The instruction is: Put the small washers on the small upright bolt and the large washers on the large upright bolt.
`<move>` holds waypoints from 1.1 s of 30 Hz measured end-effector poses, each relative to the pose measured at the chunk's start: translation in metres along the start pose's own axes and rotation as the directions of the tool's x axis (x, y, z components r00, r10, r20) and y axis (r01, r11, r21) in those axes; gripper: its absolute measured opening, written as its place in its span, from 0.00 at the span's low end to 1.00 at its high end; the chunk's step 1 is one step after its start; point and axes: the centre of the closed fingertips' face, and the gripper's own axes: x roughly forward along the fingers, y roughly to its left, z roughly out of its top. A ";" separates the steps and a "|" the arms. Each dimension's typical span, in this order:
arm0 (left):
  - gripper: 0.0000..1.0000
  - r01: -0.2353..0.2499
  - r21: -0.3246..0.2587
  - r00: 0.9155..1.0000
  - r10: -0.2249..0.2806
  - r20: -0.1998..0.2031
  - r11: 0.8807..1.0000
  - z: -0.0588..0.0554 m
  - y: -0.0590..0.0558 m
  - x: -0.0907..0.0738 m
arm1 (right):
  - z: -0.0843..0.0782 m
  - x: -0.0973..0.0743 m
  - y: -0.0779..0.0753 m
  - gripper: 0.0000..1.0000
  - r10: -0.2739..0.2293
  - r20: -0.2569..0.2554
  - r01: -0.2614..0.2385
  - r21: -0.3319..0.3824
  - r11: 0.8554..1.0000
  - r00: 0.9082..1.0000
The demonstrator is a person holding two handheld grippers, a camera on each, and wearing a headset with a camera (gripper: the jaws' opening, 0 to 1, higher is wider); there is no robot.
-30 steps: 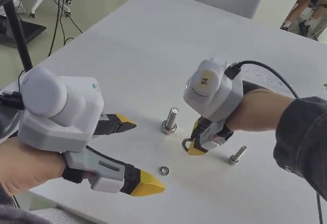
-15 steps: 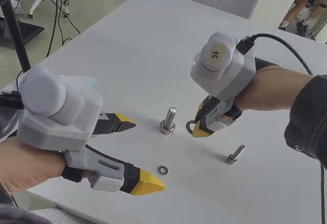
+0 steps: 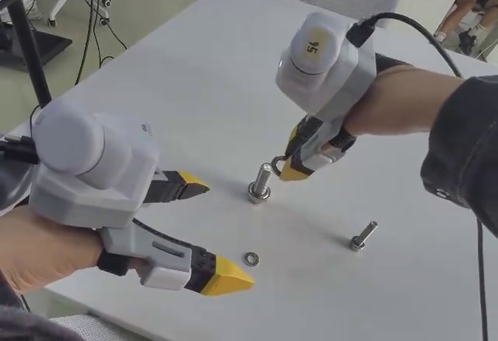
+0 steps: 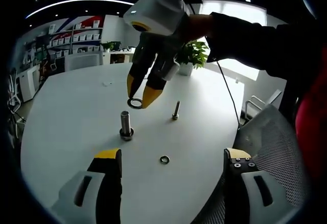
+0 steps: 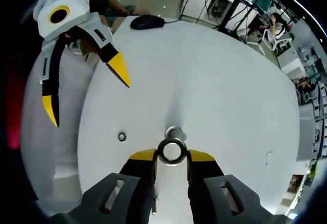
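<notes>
The large bolt (image 3: 260, 183) stands upright on the white table (image 3: 218, 76). My right gripper (image 3: 289, 168) hangs just right of the bolt's top, shut on a large washer (image 3: 278, 164). In the right gripper view the large washer (image 5: 171, 151) sits between the jaws, with the large bolt (image 5: 175, 132) directly beyond it. A small washer (image 3: 250, 259) lies flat nearer to me. The small bolt (image 3: 362, 235) stands on its head at the right. My left gripper (image 3: 210, 228) is open and low at the left, holding nothing; the small washer (image 4: 164, 159) lies between its fingers' line.
The table's near edge (image 3: 117, 310) runs just under my left gripper. Off the table, desk legs and cables (image 3: 47, 14) stand on the floor at the far left. A mesh chair (image 4: 271, 132) sits beside the table in the left gripper view.
My right gripper has lifted the large washer off the table and carried it left, up to the top of the large bolt. The left gripper has stayed put.
</notes>
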 end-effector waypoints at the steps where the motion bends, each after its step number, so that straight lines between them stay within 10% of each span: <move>1: 0.81 0.000 -0.001 1.000 0.000 0.000 1.000 0.000 0.000 0.000 | 0.001 0.001 0.000 0.24 0.000 0.001 0.000 -0.001 1.000 1.000; 33: 0.81 -0.004 -0.029 1.000 0.004 -0.010 1.000 -0.005 0.005 0.001 | 0.002 0.028 -0.011 0.24 0.049 -0.030 -0.049 -0.016 0.999 0.998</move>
